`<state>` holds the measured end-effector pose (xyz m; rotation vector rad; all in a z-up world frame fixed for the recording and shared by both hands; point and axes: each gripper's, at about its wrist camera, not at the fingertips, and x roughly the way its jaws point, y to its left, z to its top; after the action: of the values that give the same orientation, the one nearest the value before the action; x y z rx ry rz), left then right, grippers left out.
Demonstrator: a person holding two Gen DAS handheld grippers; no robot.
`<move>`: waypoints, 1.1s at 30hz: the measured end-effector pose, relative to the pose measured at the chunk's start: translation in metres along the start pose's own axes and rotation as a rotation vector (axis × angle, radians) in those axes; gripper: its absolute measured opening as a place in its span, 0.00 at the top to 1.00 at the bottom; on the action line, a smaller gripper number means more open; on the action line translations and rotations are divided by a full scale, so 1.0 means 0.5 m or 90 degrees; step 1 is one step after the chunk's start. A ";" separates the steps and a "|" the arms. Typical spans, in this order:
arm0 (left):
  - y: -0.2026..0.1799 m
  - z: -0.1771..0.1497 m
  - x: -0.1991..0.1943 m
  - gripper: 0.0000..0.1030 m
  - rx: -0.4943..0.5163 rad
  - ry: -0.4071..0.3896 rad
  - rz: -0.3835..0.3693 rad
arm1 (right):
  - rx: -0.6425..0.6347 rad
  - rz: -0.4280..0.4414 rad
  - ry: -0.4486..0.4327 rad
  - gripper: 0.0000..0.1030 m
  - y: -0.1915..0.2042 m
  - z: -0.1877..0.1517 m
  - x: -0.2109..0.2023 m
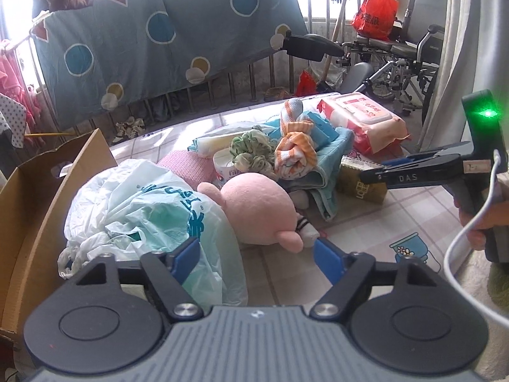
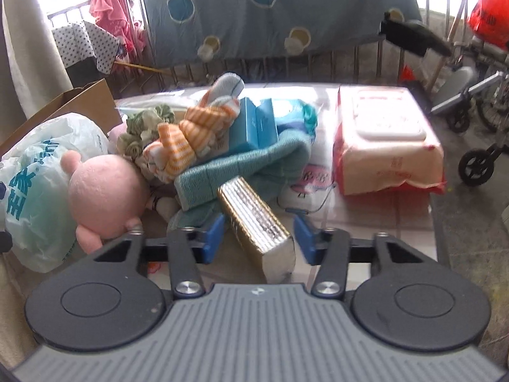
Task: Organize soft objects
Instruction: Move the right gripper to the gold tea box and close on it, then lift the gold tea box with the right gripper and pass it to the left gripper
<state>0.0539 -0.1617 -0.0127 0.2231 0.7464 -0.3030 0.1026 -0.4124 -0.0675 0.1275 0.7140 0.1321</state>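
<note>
Left wrist view is showing the left gripper [image 1: 257,251] hanging with its jaws apart over the near edge of the pile, nothing pressed between the blue pads. The white and green plastic bag [image 1: 140,216] is lying against the left pad, and the pink plush toy [image 1: 254,210] is sitting just beyond the gap, touching the bag. Left of the plush toy, past the bag, the cardboard box [image 1: 38,197] is standing open. Behind the plush toy are an orange-striped towel [image 1: 294,149], a teal cloth [image 1: 321,178] and a red and white wipes pack [image 1: 362,121]. To the right of the plush toy the right gripper [image 1: 378,172] is reaching toward a gold tissue pack [image 1: 359,184].

Right wrist view is showing the gold tissue pack [image 2: 257,226] lying between the blue pads of the right gripper [image 2: 257,235], right of the plush toy [image 2: 105,194]. The left pad is close against the pack's side, but a gap is showing at the right pad, so the jaws are not yet clamping it.

Judging by this, the person is picking soft items off the pile, probably for the box. The next move is calling for the right jaws to finish closing squarely on the pack, while the left settles on either bag or plush toy.
</note>
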 end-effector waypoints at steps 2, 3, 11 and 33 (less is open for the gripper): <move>-0.002 0.002 -0.009 0.25 0.002 -0.002 -0.001 | 0.022 0.010 0.002 0.67 -0.007 -0.002 -0.005; -0.004 0.002 -0.015 0.25 0.004 -0.006 0.001 | 0.037 0.015 0.001 0.68 -0.013 -0.006 -0.008; -0.008 -0.019 -0.055 0.25 -0.017 -0.018 -0.030 | 0.202 0.067 0.029 0.69 -0.058 -0.051 -0.053; -0.039 -0.093 -0.016 0.26 -0.057 0.063 -0.152 | 0.371 0.180 0.103 0.35 -0.008 -0.149 -0.095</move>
<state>0.0123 -0.1640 -0.0424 0.0638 0.8837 -0.4858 0.0182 -0.4191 -0.0934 0.7832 0.8784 0.2040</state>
